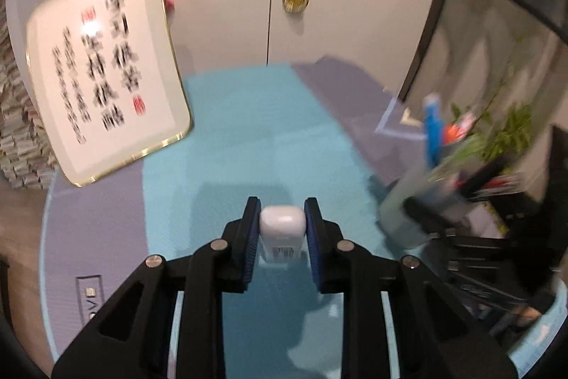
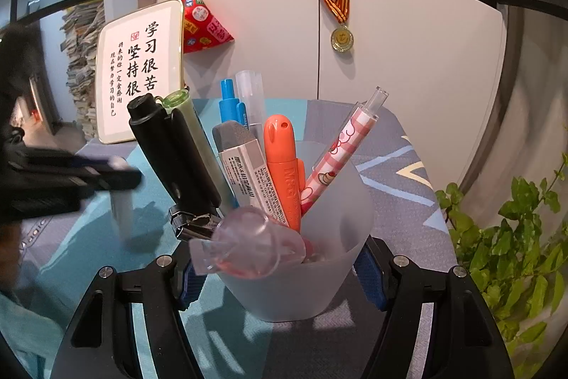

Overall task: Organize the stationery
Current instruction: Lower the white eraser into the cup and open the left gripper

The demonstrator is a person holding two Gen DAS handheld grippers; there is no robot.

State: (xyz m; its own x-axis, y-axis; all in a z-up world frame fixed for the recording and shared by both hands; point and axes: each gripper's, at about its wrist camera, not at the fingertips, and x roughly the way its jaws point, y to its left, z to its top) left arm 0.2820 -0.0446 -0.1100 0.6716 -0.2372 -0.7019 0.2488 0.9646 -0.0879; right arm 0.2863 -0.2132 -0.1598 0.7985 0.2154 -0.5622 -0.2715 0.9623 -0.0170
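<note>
A white stick-shaped item [image 1: 282,226] with a barcode label sits between the blue pads of my left gripper [image 1: 282,205], which is shut on it above the teal mat [image 1: 248,130]. From the right wrist, the left gripper [image 2: 117,171] appears blurred at the left, with the white item [image 2: 122,208] hanging below it. My right gripper [image 2: 280,279] is shut on a frosted cup [image 2: 340,229]. The cup holds a black stapler [image 2: 170,148], a grey-white eraser [image 2: 241,166], an orange highlighter [image 2: 284,166], a pink checked pen [image 2: 340,151], a blue pen [image 2: 229,102] and other items.
A gold-framed calligraphy board [image 2: 138,70] leans against the white cabinet doors at the back left. A medal [image 2: 342,38] hangs on the cabinet. A leafy plant [image 2: 514,254] stands at the right edge. Stacked papers [image 2: 81,66] rise at the far left.
</note>
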